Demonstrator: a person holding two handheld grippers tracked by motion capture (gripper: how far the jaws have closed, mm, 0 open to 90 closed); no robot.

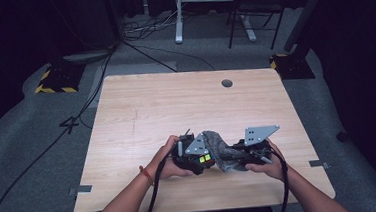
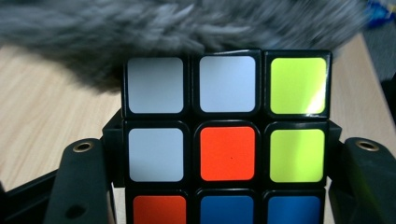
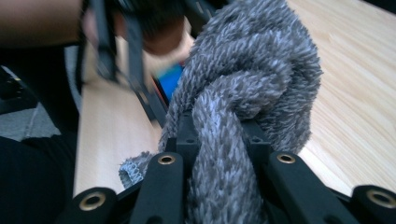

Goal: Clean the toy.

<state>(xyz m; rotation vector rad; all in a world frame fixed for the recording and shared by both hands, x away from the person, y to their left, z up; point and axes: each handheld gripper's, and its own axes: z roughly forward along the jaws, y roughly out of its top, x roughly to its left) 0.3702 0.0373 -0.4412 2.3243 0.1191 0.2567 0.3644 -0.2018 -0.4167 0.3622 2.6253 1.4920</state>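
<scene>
A scrambled puzzle cube (image 2: 226,140) with white, orange, yellow-green and blue tiles sits between the black jaws of my left gripper (image 2: 226,151), which is shut on its two sides. In the high view the cube (image 1: 205,159) is held near the table's front middle, with the left gripper (image 1: 195,158) around it. A fuzzy grey cloth (image 3: 243,93) is bunched between the jaws of my right gripper (image 3: 224,158), which is shut on it. The cloth (image 1: 223,151) lies against the cube's far side, and the right gripper (image 1: 240,155) holds it from the right. A blue edge of the cube (image 3: 169,79) peeks out behind the cloth.
The wooden table (image 1: 175,102) has a round cable hole (image 1: 227,83) at the back right. Both forearms come in over its front edge. Beyond the table are floor cables (image 1: 145,29), desk legs (image 1: 177,16) and a yellow-black striped base (image 1: 54,83).
</scene>
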